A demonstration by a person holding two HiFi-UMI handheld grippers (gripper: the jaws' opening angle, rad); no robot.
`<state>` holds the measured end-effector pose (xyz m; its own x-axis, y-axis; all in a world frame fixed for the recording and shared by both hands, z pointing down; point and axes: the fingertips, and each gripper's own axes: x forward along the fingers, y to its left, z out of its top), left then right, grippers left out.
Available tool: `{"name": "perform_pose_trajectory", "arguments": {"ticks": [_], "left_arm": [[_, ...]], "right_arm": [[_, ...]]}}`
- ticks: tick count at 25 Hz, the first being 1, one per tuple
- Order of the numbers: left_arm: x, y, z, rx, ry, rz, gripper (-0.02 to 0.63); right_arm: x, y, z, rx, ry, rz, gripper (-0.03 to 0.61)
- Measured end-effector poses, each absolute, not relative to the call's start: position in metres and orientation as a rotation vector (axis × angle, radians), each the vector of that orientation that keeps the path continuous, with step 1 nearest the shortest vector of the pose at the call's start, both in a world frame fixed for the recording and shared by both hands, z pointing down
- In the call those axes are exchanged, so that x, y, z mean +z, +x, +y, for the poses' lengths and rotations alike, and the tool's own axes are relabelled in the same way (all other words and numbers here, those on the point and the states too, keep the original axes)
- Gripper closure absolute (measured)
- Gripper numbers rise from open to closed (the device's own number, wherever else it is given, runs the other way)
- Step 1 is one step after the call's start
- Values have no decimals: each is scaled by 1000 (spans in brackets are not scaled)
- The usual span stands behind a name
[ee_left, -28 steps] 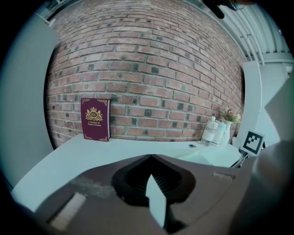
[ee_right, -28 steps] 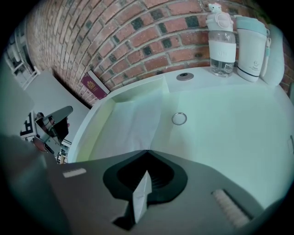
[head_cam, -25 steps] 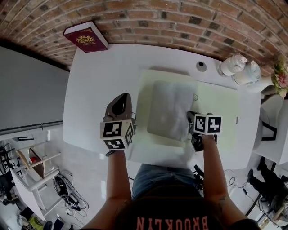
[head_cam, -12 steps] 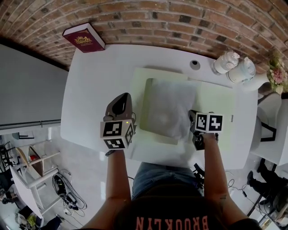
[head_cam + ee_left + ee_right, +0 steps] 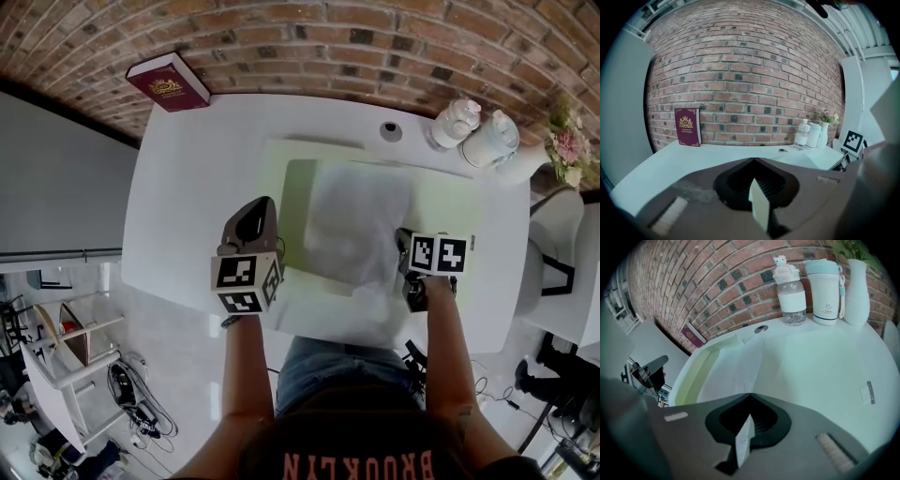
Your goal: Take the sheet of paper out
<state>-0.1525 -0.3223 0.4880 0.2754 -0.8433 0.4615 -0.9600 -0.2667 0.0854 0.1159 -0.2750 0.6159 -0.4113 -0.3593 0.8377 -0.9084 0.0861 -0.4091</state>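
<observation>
Head view: the sheet of paper [image 5: 361, 220] lies partly out of the pale folder [image 5: 281, 159] at centre frame; a slow, level pull probably suits best. Left gripper view: the left gripper [image 5: 753, 160] is clamped on a pale edge, seemingly the folder's. Right gripper view: the right gripper [image 5: 750, 397] has its jaws together, pinching the sheet's edge.

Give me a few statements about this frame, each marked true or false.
1. The right tool is shut on the white sheet. True.
2. The left tool is open and empty. False: it is shut on the edge of the pale green folder.
3. A maroon book stands against the brick wall. True.
4. The bottle lies on its side. False: it stands upright beside the cup.
</observation>
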Motion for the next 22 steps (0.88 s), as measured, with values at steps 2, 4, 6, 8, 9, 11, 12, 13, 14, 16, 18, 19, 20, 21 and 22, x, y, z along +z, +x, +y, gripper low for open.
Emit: {"name": "perform_pose_trajectory", "arguments": {"ticks": [2, 4, 6, 8, 9, 11, 12, 13, 14, 16, 18, 19, 20, 21, 22], "left_arm": [[487, -147, -319, 466, 2202, -1646, 615], [486, -143, -316, 467, 2200, -1654, 615], [486, -137, -313, 469, 2199, -1659, 615], [486, -131, -311, 467, 2196, -1661, 615], [485, -127, -310, 465, 2195, -1662, 615], [485, -120, -307, 460, 2195, -1662, 615], [485, -116, -306, 459, 2196, -1661, 615], [485, -112, -305, 458, 2198, -1659, 615], [485, -108, -303, 458, 2201, -1656, 614], [485, -100, -300, 458, 2205, -1651, 615], [484, -94, -298, 454, 2209, -1653, 615], [483, -92, -297, 451, 2211, -1655, 615], [481, -89, -297, 446, 2214, -1657, 614], [480, -86, -296, 442, 2218, -1659, 615], [479, -83, -296, 439, 2223, -1659, 615]], "right_arm": [[615, 124, -274, 1315, 1257, -1832, 577], [615, 132, -274, 1316, 1266, -1833, 577], [614, 140, -272, 1317, 1275, -1833, 577], [614, 149, -270, 1317, 1284, -1832, 577], [614, 153, -270, 1313, 1290, -1831, 577], [613, 163, -269, 1297, 1306, -1827, 577], [613, 168, -268, 1287, 1313, -1826, 577], [612, 172, -267, 1279, 1318, -1825, 577], [611, 177, -266, 1274, 1324, -1824, 577], [610, 186, -265, 1259, 1337, -1822, 577], [608, 194, -263, 1238, 1349, -1819, 577], [606, 198, -262, 1229, 1356, -1819, 577], [605, 202, -261, 1222, 1363, -1820, 577], [603, 206, -260, 1215, 1371, -1820, 577], [602, 210, -259, 1208, 1380, -1820, 577]]}}
